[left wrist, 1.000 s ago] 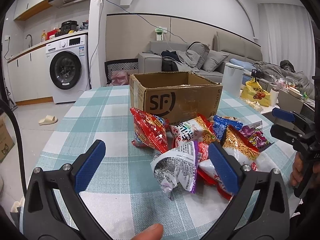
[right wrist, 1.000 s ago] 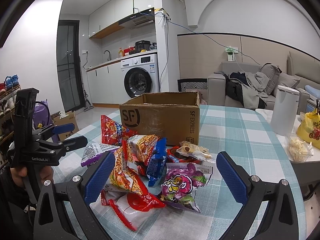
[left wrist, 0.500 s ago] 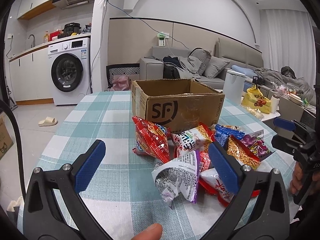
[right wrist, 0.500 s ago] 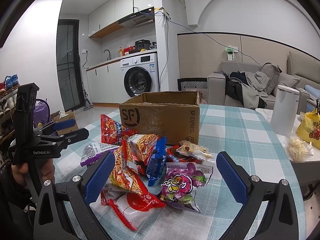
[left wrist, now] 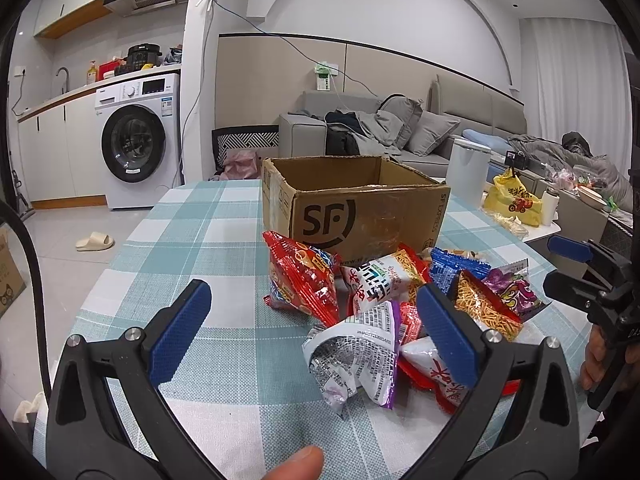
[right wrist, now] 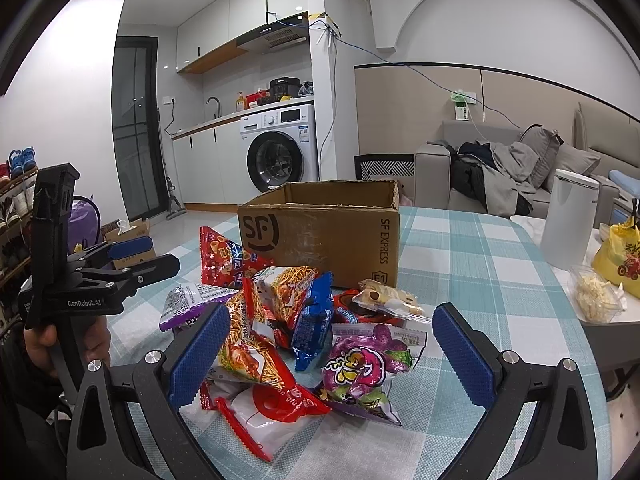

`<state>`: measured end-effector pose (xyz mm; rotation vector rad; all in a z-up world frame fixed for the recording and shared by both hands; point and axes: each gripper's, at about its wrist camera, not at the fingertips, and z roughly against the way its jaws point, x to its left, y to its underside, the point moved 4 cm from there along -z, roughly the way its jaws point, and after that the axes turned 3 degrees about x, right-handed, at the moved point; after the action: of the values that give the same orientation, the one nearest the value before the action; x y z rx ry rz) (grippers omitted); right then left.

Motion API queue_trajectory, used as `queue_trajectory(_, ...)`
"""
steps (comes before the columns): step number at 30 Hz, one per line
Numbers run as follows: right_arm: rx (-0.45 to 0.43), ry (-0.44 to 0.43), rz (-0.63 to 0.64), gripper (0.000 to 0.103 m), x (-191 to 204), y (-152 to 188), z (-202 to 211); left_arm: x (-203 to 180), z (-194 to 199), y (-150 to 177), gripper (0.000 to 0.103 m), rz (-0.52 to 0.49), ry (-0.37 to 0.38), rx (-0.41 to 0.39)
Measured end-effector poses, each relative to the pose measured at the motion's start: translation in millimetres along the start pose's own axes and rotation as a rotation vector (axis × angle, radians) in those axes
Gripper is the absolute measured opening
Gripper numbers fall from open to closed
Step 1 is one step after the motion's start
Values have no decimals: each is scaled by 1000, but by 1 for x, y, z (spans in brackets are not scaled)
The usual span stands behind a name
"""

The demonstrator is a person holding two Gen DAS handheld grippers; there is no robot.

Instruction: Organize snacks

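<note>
Left tool [left wrist: 312, 332]: gaped wide, empty, near crinkled silver-purple snack packet [left wrist: 360, 356].
Right tool [right wrist: 330, 344]: wide open, empty, over snack pile.
Brown cardboard box [right wrist: 320, 232]: far side of checked surface [right wrist: 480, 264].

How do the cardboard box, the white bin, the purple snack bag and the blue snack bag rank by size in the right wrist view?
1. Cardboard box
2. White bin
3. Purple snack bag, though nearness to the camera inflates it
4. Blue snack bag
</note>
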<state>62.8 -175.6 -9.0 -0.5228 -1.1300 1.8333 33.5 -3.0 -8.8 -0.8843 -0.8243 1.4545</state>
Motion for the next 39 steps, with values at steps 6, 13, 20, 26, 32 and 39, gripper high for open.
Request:
queue_trajectory(6,0,0,0,103,0,0,-1,-1,0,-1,102,1,0,-7)
queue_trajectory(13,6,-12,3,103,0,0,-1,-1,2,-1,102,2,1,-8)
queue_trajectory(20,17,8,-5,103,-3,1,-1,0,2,-1,102,2,1,-7)
queue_trajectory(26,39,30,25,103,3,0,-6,-5,1,0,102,-16,3,2)
queue_trajectory(32,119,-3,48,103,15,1,-19,-6,-11,5,102,-34,5,79)
queue_trajectory(39,202,-79,40,103,29,4,-33,-5,-21,9,102,-43,28,133)
